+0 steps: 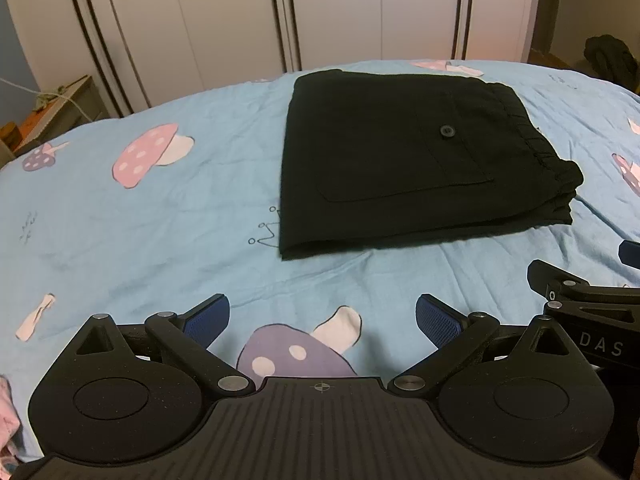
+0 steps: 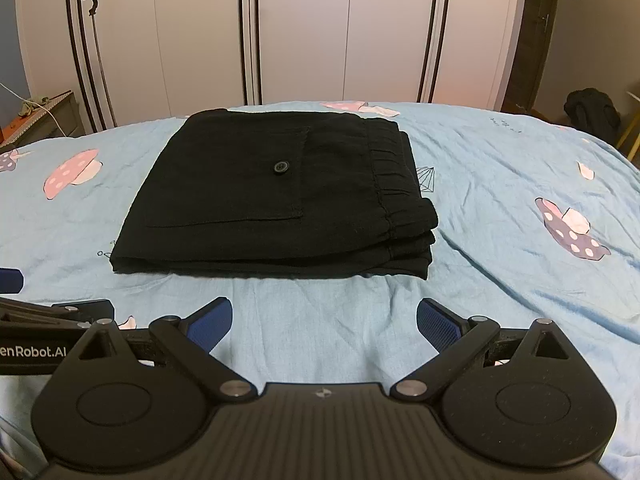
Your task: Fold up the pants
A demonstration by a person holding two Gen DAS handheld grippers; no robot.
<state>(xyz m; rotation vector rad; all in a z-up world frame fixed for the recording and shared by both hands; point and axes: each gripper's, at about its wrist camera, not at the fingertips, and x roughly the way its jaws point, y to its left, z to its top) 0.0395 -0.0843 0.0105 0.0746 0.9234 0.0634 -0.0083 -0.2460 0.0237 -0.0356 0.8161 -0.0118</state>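
Pants folded, both claws released

Black pants (image 2: 276, 196) lie folded in a compact stack on the mushroom-print bedsheet (image 2: 500, 208), back pocket button (image 2: 281, 167) facing up. Left gripper (image 1: 322, 322) and right gripper (image 2: 324, 322) hover nearby, spread wide, holding nothing.

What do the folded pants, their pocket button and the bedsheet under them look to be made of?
Pants: matte black woven cloth, probably cotton or linen blend; gathered elastic waistband. Button: dark, slightly glossy, likely plastic. Bedsheet: thin light blue printed cotton-like fabric, finely creased.
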